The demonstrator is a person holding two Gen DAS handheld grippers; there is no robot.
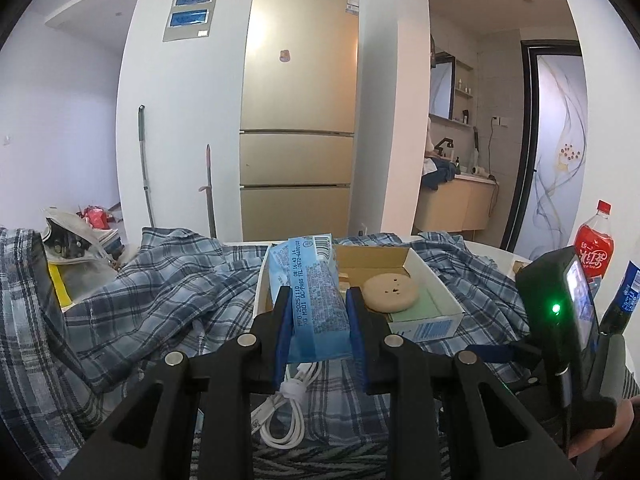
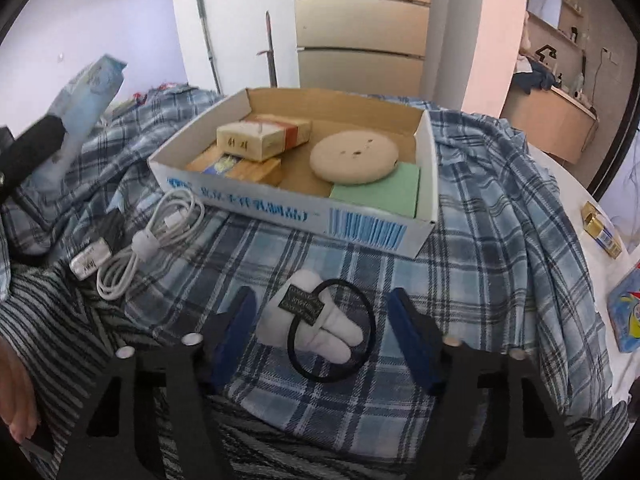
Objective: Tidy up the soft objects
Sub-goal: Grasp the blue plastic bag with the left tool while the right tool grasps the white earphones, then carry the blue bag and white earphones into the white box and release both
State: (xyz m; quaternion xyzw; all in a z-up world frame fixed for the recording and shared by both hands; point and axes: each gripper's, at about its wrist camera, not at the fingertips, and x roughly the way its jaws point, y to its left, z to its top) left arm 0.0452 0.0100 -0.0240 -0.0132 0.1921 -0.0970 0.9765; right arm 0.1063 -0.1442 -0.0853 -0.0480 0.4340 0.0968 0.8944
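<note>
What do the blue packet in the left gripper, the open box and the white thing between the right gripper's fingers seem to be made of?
Blue packet: probably thin glossy plastic film; it shines, creases, and carries printed text.
Open box: cardboard, brown raw inside, white printed outside; the cut edges show.
White thing: apparently soft matte fabric, rolled, with a black elastic ring around it; it could be cotton.

A light-blue tissue pack (image 1: 316, 300) is held upright, while a white bow hair tie (image 2: 320, 320) lies on plaid cloth.
</note>
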